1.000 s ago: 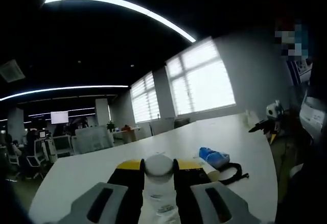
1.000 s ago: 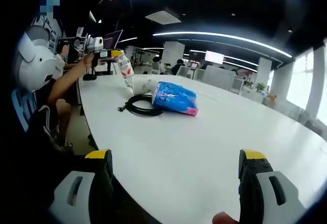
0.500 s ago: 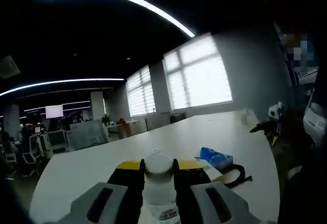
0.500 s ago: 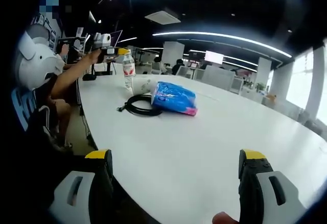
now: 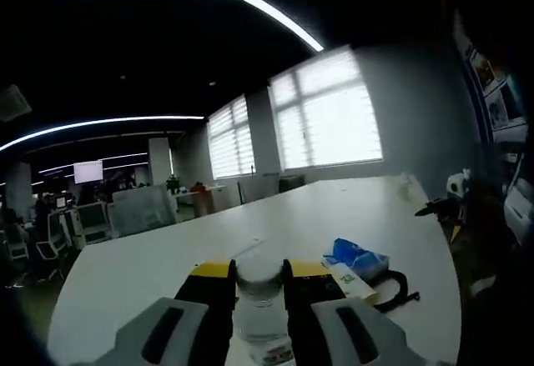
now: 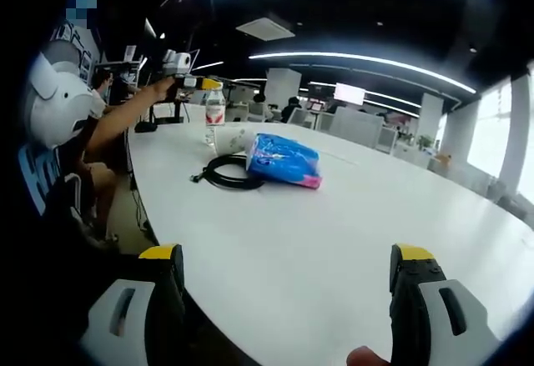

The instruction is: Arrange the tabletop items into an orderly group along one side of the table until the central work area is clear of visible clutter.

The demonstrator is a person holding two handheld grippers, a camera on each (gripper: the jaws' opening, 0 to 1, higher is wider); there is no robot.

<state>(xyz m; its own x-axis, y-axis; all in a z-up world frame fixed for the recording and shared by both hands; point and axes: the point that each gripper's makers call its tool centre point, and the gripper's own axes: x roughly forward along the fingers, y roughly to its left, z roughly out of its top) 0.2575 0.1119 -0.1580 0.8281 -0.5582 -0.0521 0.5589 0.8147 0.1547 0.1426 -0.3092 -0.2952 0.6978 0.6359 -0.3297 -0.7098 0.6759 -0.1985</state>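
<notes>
Now: left claw (image 5: 259, 287) clamps bottle (image 5: 259, 299), label unreadable | right claw (image 6: 288, 266) wide open, empty

left hand-held gripper (image 5: 259, 295) clamps bottle (image 5: 259, 299) | blue pack (image 5: 359, 259), black cable (image 5: 395, 284) on table (image 5: 334, 216)
</notes>
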